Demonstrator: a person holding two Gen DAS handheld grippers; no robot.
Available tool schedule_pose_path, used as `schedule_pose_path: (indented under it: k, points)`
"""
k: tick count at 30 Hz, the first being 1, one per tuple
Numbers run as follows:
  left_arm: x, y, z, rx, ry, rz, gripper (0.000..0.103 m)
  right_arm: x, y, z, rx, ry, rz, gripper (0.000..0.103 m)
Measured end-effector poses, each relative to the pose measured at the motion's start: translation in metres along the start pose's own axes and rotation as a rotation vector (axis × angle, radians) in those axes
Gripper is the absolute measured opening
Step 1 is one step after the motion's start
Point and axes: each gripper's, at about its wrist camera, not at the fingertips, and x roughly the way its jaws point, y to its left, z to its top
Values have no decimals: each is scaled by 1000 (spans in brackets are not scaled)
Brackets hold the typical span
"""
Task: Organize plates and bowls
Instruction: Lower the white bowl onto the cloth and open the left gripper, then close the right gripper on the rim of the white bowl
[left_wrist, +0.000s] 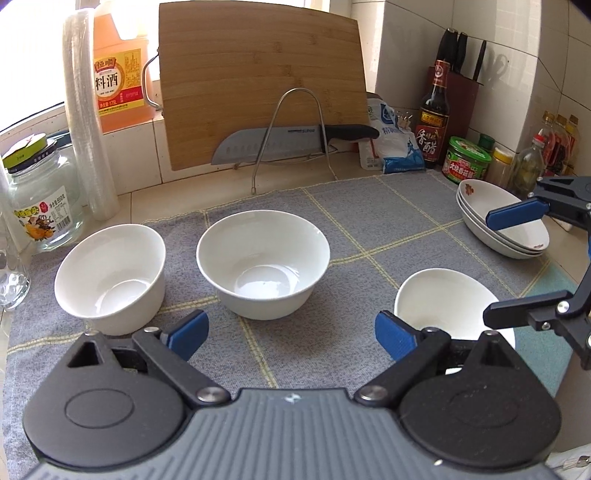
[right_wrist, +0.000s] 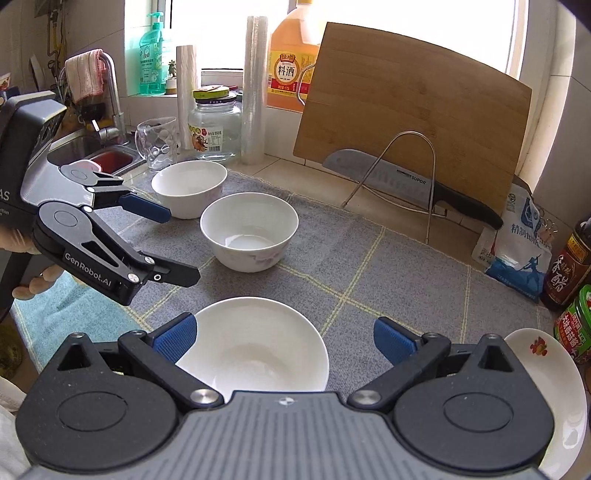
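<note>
Three white bowls stand on a grey checked cloth (left_wrist: 388, 206): a left bowl (left_wrist: 110, 273), a middle bowl (left_wrist: 263, 266) and a right bowl (left_wrist: 443, 306). A stack of flower-printed plates (left_wrist: 502, 225) sits at the cloth's far right. My left gripper (left_wrist: 291, 334) is open with nothing between its fingers, just short of the middle bowl. My right gripper (right_wrist: 284, 338) is open above the near bowl (right_wrist: 258, 350); its left pad overlaps the rim and its right pad stands clear. In the right wrist view, the left gripper (right_wrist: 183, 244) hovers beside the middle bowl (right_wrist: 249, 236) and the far bowl (right_wrist: 189, 188).
A bamboo cutting board (left_wrist: 258, 81) and a knife (left_wrist: 288, 142) lean on a wire rack behind the cloth. A glass jar (left_wrist: 40, 199), a film roll and a cooking-wine jug stand back left. Bottles and jars (left_wrist: 467, 160) crowd the right corner. The sink (right_wrist: 99, 155) lies left.
</note>
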Motion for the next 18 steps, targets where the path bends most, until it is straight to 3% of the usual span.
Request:
schedule_pose_path:
  k: [7, 18]
  points:
    - [13, -1, -5, 55, -21, 66, 96, 22, -5, 25, -11, -2, 53, 103]
    - [34, 4, -2, 56, -36, 77, 96, 75, -10, 67, -84, 57, 125, 103]
